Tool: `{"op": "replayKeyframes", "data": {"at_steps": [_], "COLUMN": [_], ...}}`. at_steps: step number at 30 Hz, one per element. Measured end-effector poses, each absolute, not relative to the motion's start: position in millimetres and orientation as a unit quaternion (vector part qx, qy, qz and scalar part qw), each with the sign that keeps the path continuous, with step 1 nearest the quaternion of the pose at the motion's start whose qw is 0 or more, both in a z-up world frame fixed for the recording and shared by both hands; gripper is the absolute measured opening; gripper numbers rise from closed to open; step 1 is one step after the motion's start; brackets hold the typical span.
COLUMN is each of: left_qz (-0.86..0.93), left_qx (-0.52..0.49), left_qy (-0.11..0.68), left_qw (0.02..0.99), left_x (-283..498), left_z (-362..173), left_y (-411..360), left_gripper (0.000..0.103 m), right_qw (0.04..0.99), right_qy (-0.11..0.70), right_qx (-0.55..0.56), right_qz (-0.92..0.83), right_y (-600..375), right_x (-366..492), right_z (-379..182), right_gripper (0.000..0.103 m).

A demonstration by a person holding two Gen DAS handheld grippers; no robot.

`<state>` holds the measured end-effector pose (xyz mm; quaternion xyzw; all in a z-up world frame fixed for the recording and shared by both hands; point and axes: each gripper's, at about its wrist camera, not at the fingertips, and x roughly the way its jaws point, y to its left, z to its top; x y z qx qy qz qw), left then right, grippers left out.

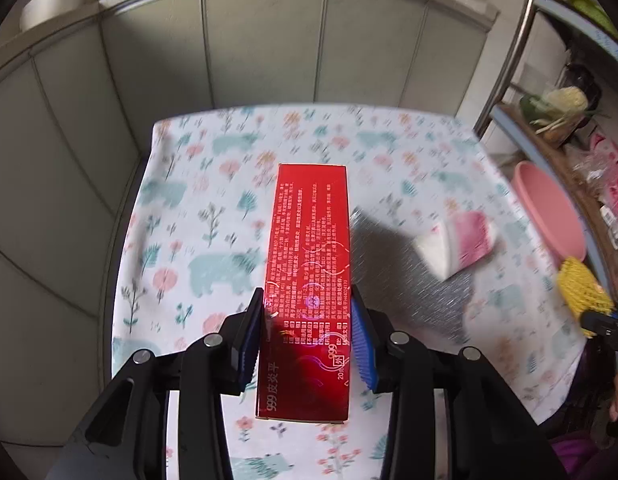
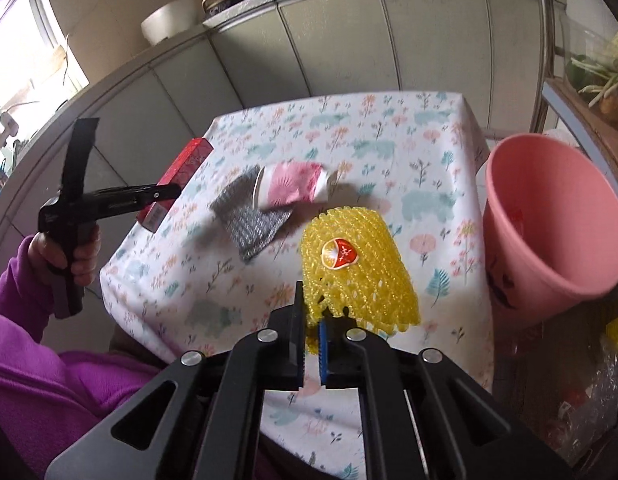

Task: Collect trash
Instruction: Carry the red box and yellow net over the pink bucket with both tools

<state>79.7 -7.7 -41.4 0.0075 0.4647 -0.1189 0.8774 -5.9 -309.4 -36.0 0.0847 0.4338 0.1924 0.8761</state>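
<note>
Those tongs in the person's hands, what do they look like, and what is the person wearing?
Each pair of tongs, left and right, is black angular plastic with round silver pivot bolts and ridged blue pads. The left one has a pistol-style handle. The person wears a bright purple sleeve.

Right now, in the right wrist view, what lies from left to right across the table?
Red box held by the left gripper → grey mesh → yellow foam net pinched by the right gripper → pink bucket.

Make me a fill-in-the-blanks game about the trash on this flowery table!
1. The left tool grips a long ____ box.
2. The right tool pinches a ____ foam net.
3. The pink bucket is on the table's ____ side in the right wrist view.
4. The pink-and-white paper cup lies on its ____.

Missing words: red; yellow; right; side
</note>
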Motion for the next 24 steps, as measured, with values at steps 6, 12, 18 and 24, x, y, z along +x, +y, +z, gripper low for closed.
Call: {"op": "replayKeyframes", "data": {"at_steps": [6, 12, 18, 24], "left_qz": [-0.172, -0.23, -0.292, -0.336], "left_qx": [0.007, 0.018, 0.032, 0.035], "left_qy": [0.421, 0.395, 0.373, 0.376], "left_qw": [0.89, 0.889, 0.88, 0.863], "left_x": [84.9, 98.9, 110.5, 122.2], "left_z": [-8.3, 8.3, 17.6, 11.6], "left_y": [-51.2, -117.3, -188.9, -259.4], "left_gripper": [0.039, 0.039, 0.039, 0.039], "right_qw": [0.899, 0.92, 0.93, 0.922], "right_qy": [0.4, 0.368, 0.349, 0.36], "right_qx": [0.098, 0.099, 0.113, 0.142], "right_qz": [0.151, 0.095, 0.029, -0.02], "right_y": [-335.0, -369.2, -408.3, -443.0], "right_x": [4.4, 12.5, 26.1, 43.0], "right_z": [-24.9, -13.5, -16.5, -37.4], "right_gripper": [0.005, 0.005, 0.005, 0.005]}}
